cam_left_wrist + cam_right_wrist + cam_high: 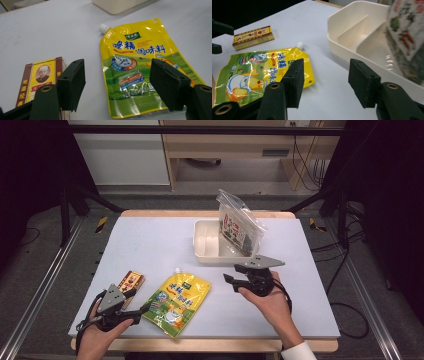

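Note:
A yellow spouted seasoning pouch (pixel 176 302) lies flat near the table's front edge. A small brown and yellow box (pixel 131 282) lies to its left. My left gripper (pixel 137 302) hovers at the front left between box and pouch, its jaws open with nothing between them. In the left gripper view the pouch (pixel 140 62) and box (pixel 41 77) lie beyond the left gripper (pixel 117 77). My right gripper (pixel 232 275) is open and empty in front of the white divided tray (pixel 207 255), pointing left. The right gripper view shows the right gripper (pixel 324 77) low over bare table, near the pouch (pixel 259 70).
A clear bag of printed packets (pixel 239 225) stands leaning in the tray's right compartment, and its left compartment holds nothing. The tray's rim (pixel 342 47) rises just beyond my right jaws. The pale table has bare room at the back left and front right.

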### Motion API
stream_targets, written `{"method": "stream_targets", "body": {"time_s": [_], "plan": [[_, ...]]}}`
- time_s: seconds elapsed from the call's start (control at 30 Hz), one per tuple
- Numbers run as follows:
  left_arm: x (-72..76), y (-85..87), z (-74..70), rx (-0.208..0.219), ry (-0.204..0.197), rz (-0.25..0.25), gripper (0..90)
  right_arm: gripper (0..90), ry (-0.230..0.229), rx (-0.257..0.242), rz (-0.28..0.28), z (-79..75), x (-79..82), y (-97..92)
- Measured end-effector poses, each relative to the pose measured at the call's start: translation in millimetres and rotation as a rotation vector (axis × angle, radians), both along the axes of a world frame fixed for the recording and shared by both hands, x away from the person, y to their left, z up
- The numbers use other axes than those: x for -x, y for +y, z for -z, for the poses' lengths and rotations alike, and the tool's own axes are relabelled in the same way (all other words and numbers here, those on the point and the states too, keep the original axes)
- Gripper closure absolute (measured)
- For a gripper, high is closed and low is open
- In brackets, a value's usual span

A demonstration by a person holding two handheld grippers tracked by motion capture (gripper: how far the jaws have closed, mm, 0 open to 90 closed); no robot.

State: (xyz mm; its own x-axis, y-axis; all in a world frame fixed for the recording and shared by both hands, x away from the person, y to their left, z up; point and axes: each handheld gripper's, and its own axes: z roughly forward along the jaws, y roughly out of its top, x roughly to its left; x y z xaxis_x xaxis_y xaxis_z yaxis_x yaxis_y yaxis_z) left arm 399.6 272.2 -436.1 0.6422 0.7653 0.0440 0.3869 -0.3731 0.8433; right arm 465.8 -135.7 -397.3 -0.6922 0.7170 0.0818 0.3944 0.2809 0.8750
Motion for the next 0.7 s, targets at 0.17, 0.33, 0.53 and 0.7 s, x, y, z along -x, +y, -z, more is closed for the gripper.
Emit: {"method": "stream_targets", "body": {"time_s": [0.17, 0.33, 0.53, 0.7], "plan": [[-0.5, 0.7, 0.9, -0.001, 0.004, -0.010, 28.1, 49.9, 0.054, -0.010, -0.031, 17.8, -11.1, 26.9], [0.3, -3.7, 1.1, -0.013, -0.001, -0.003, 27.0, 49.5, 0.101, 0.004, -0.053, 33.0, -16.4, 44.7], [0.8, -9.8, 2.2, -0.023, 0.002, 0.010, 26.9, 48.0, 0.148, 0.028, -0.064, 47.6, -22.4, 57.0], [1.1, -11.0, 2.5, -0.030, 0.002, 0.014, 26.9, 46.6, 0.185, 0.043, -0.061, 57.0, -26.7, 62.6]]}}
